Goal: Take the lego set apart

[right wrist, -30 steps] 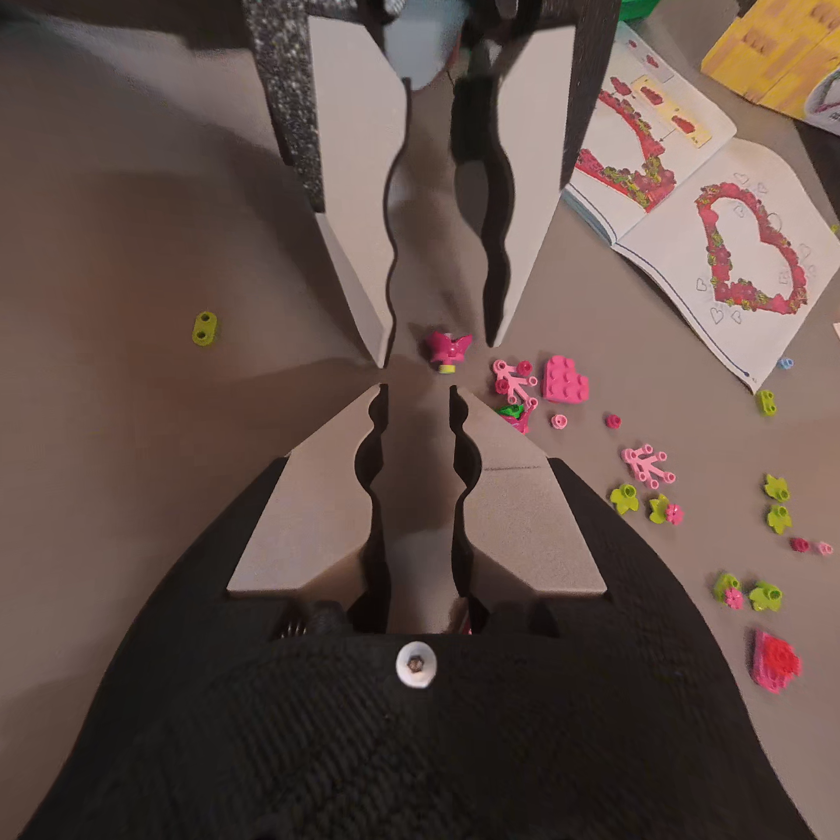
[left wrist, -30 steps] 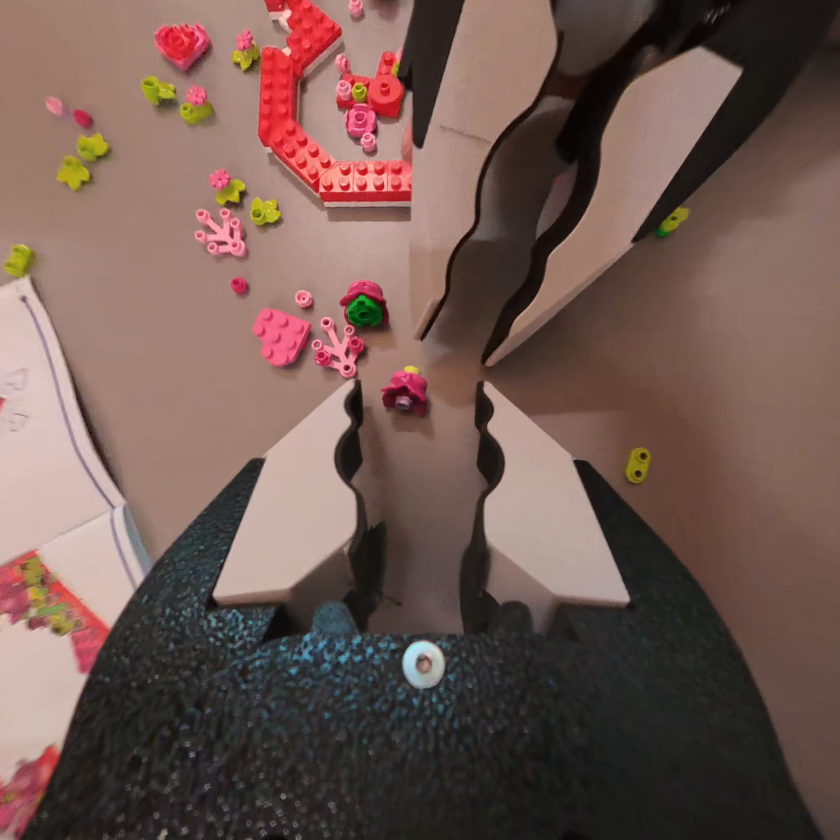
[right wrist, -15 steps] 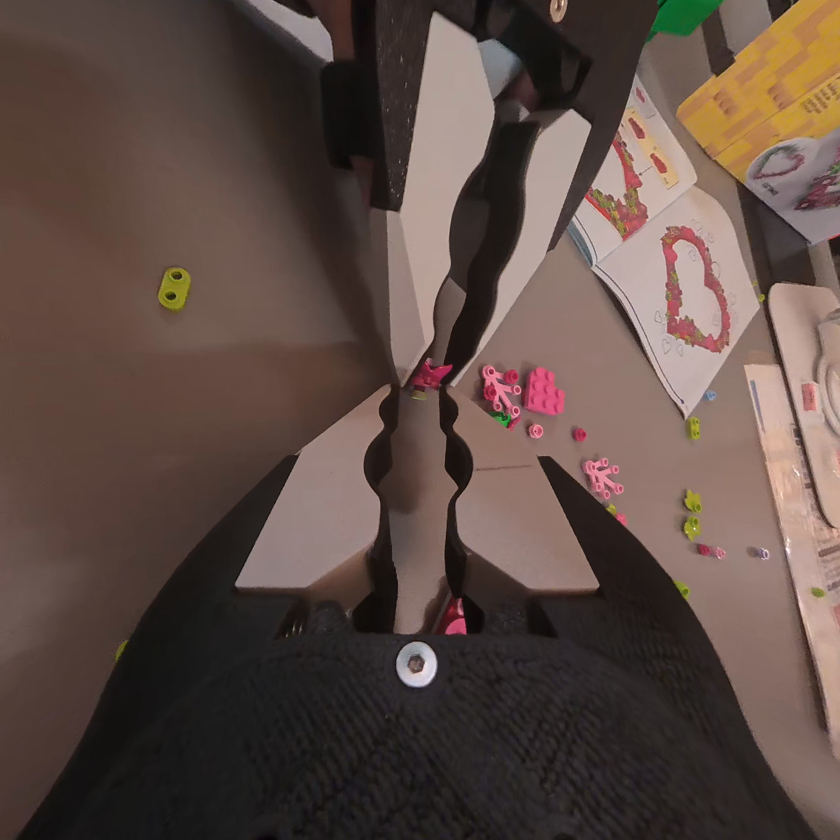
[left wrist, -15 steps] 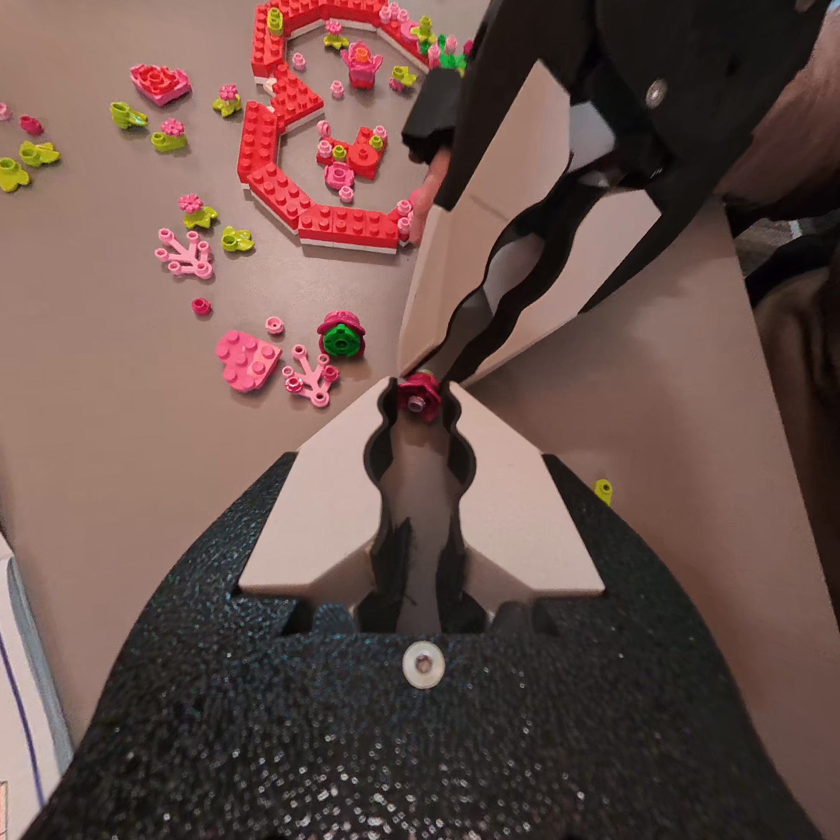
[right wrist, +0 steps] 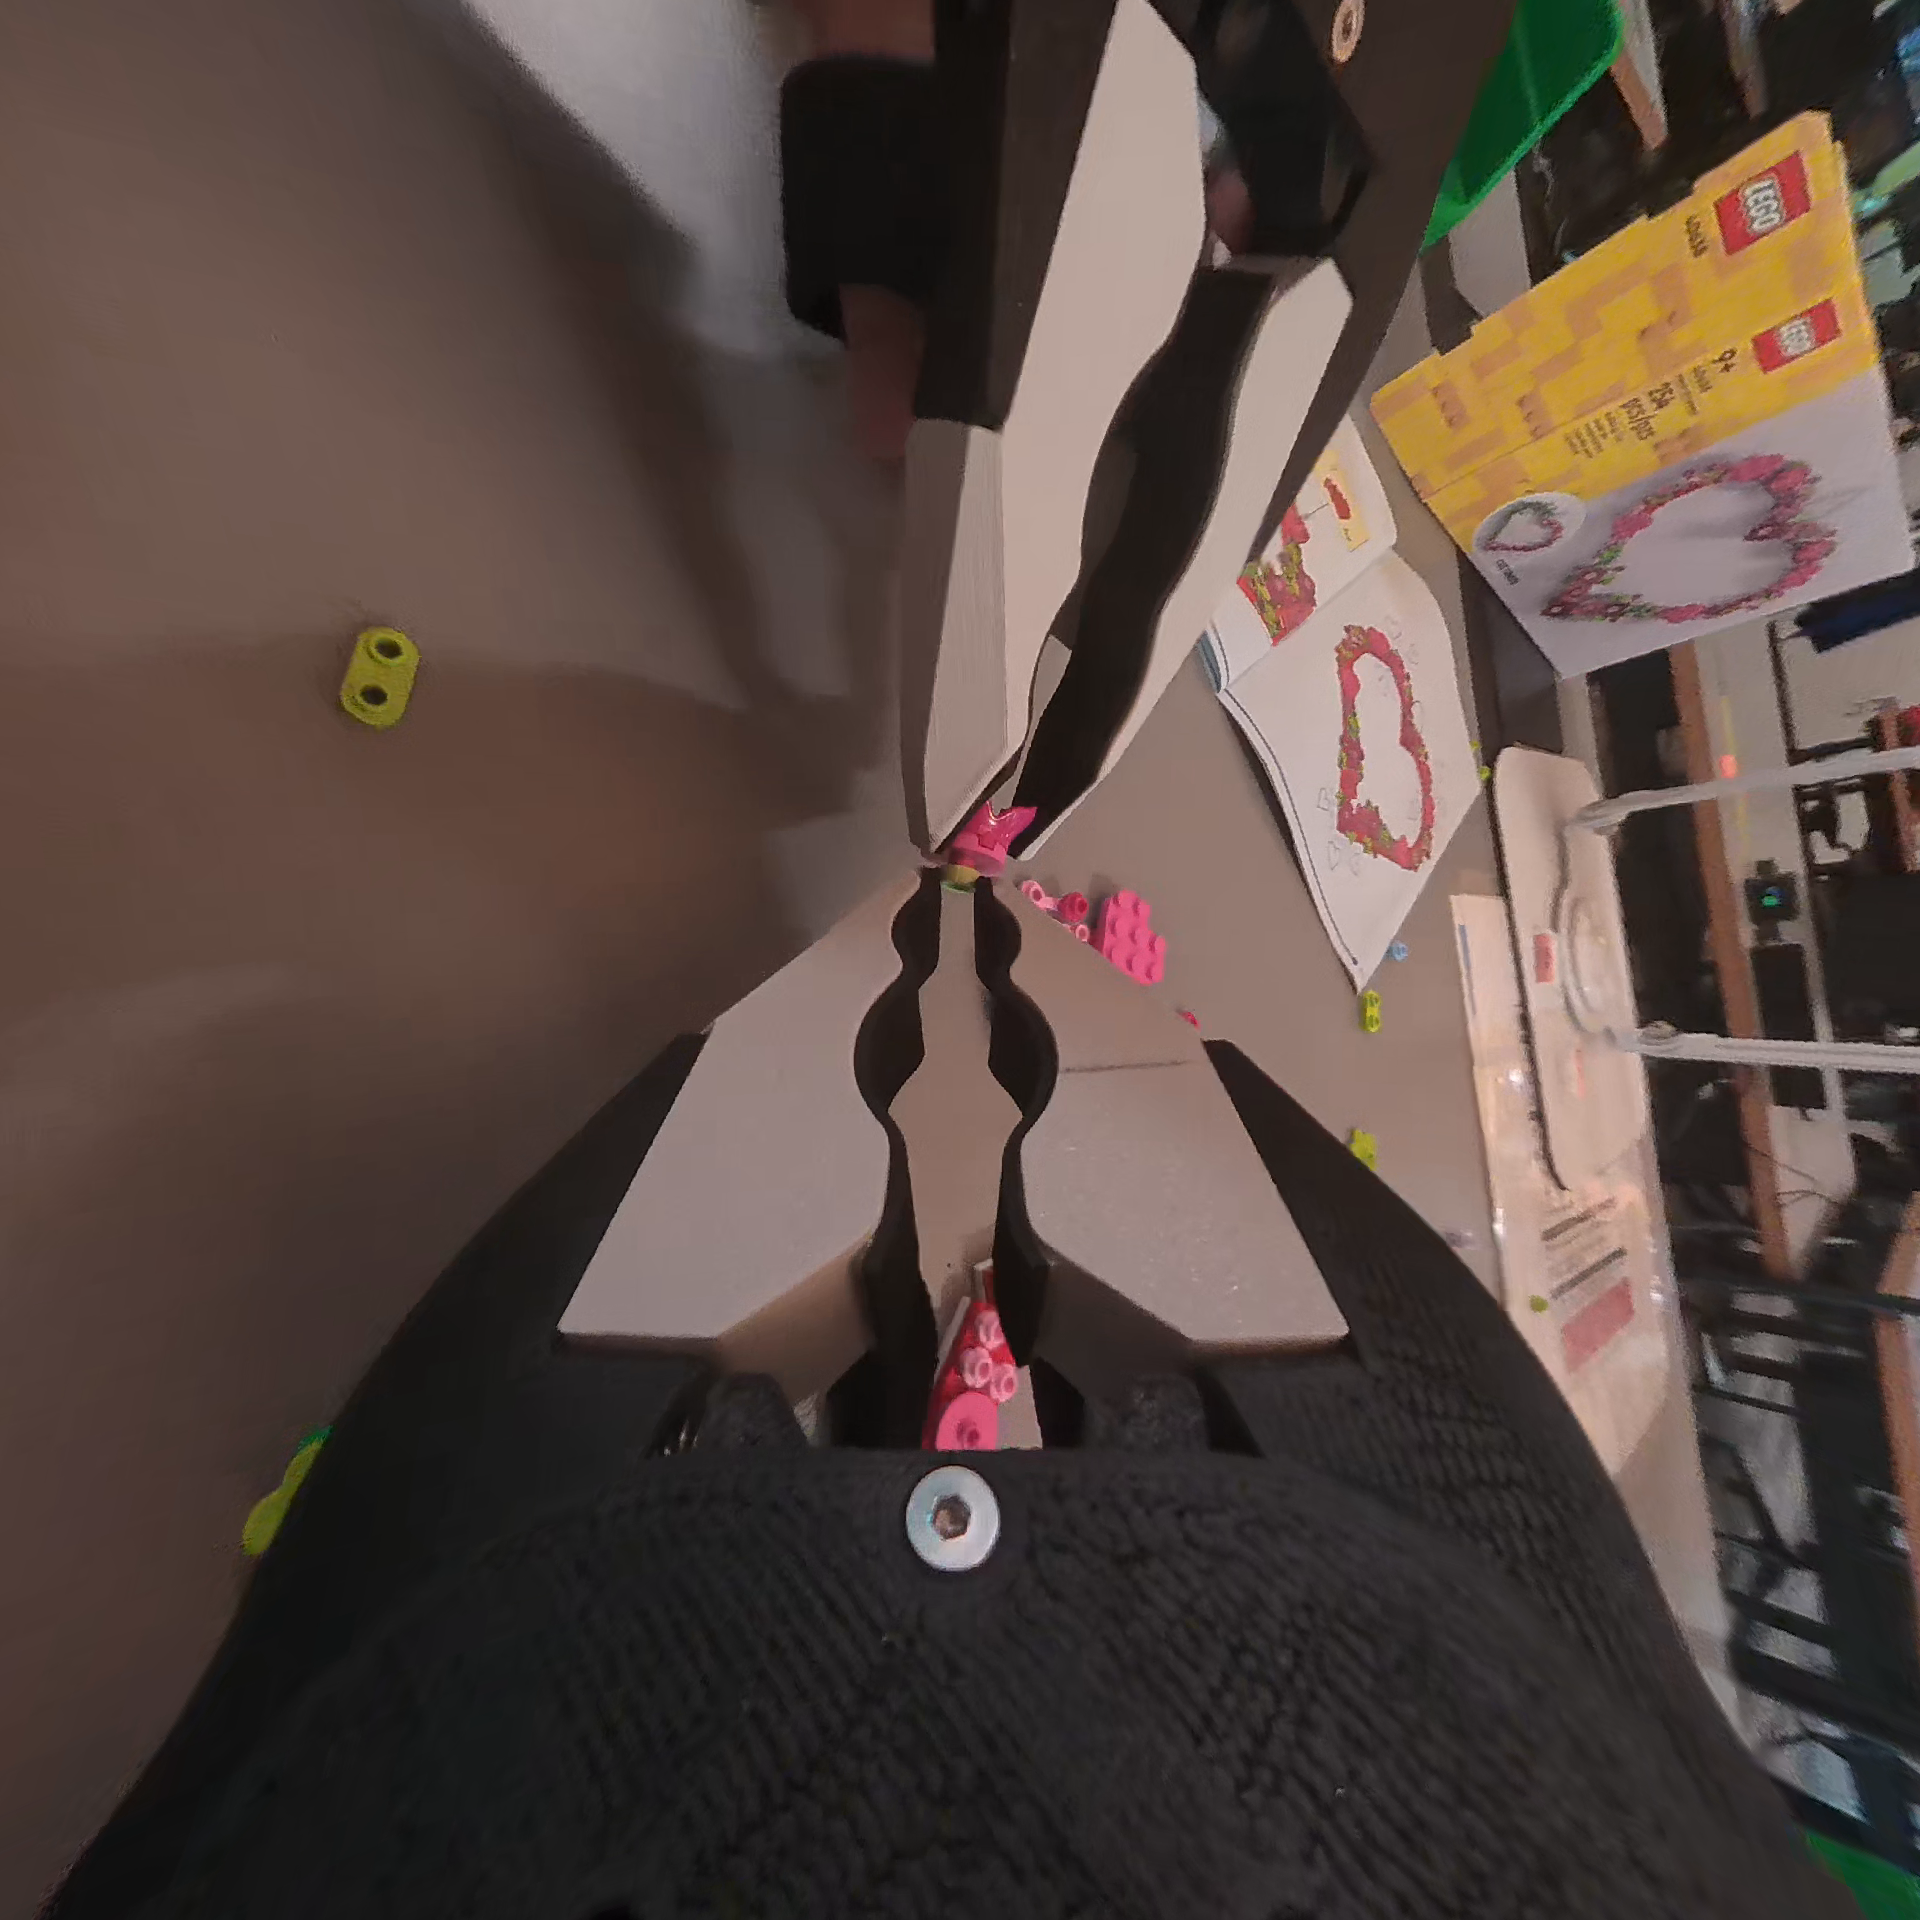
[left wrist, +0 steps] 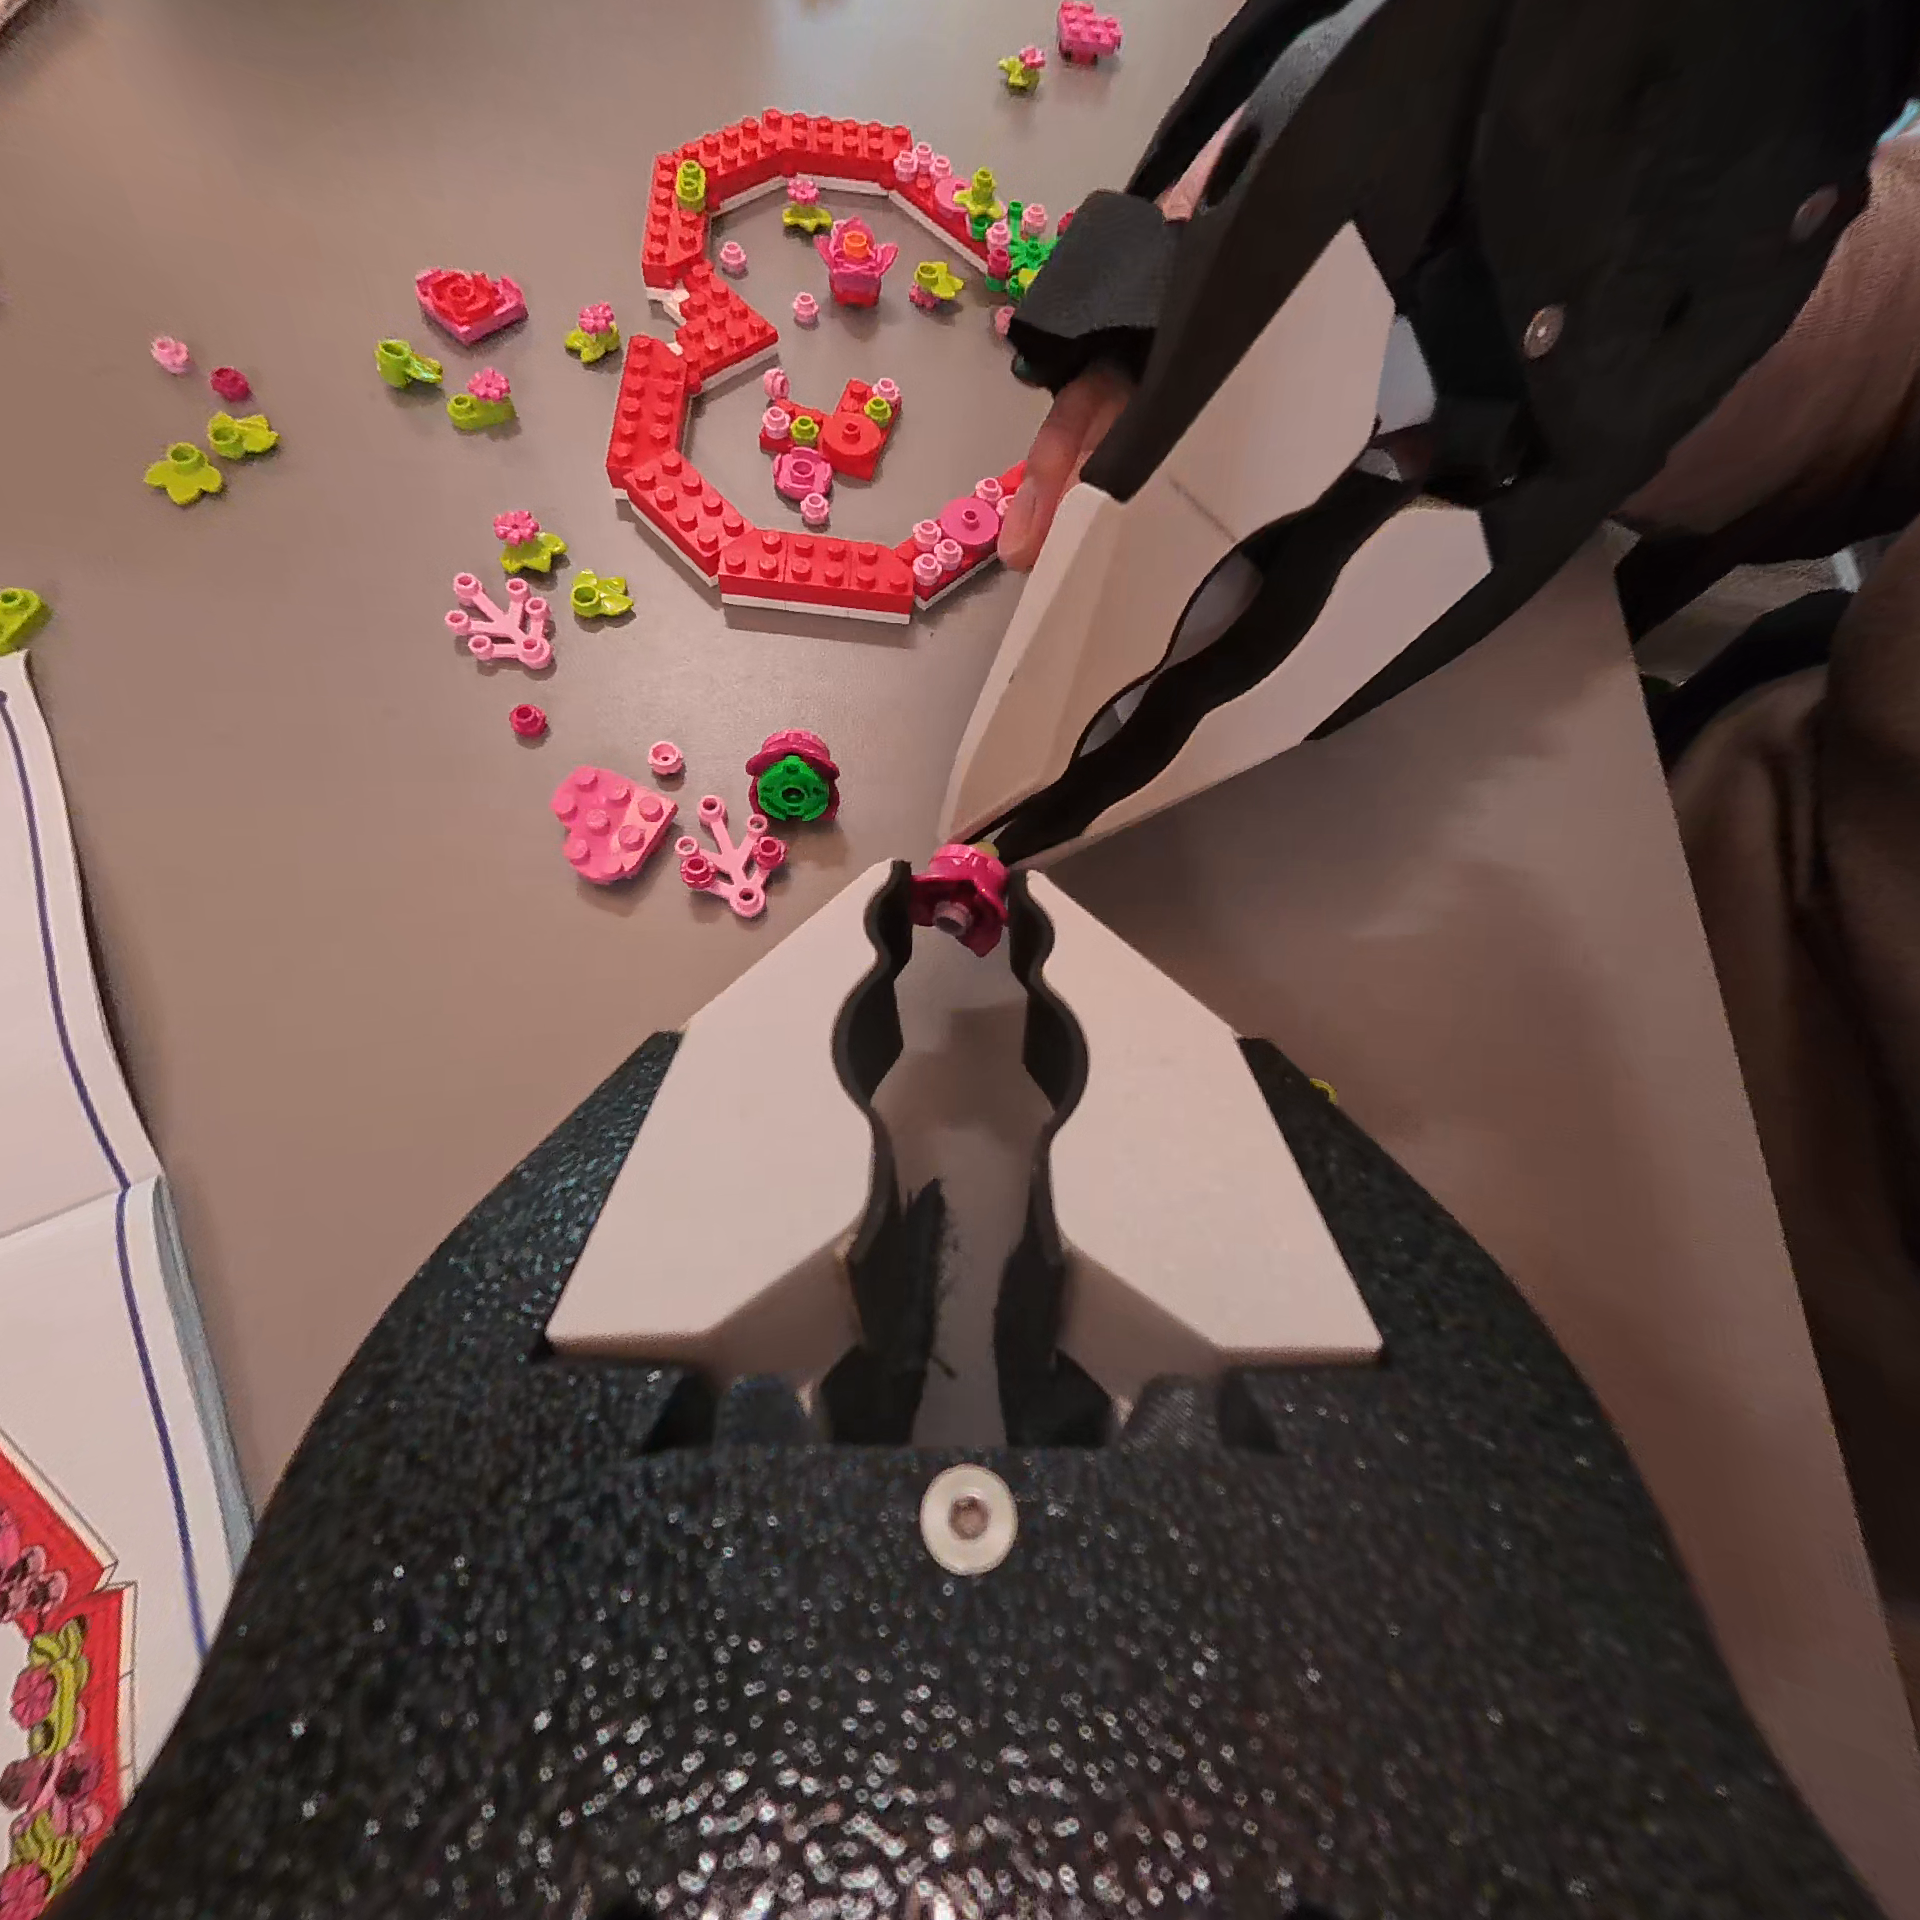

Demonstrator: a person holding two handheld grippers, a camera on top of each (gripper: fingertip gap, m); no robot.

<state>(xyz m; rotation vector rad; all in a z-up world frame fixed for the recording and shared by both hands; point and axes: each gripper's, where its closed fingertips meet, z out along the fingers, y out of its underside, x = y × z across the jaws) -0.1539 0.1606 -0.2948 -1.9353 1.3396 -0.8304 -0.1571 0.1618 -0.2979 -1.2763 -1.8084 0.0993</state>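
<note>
A small magenta flower piece with a lime stud on its far end is held in the air between both grippers. My left gripper is shut on the magenta flower at its fingertips. My right gripper comes in from the upper right, tip to tip with the left, and pinches the lime end. In the right wrist view, my right gripper is shut on the lime stud, and the left gripper holds the flower from above. The red heart-shaped frame lies on the table beyond, with some flowers on it.
Loose pieces lie left of the grippers: a pink heart plate, a green and magenta flower, pink branch pieces and lime leaves. An open booklet, a yellow box and a lime two-hole plate are on the table. My left and right fingertips are right by each other.
One second ago the flower lay on the table between two open grippers. Both grippers have closed on it from opposite ends and lifted it off the table.
</note>
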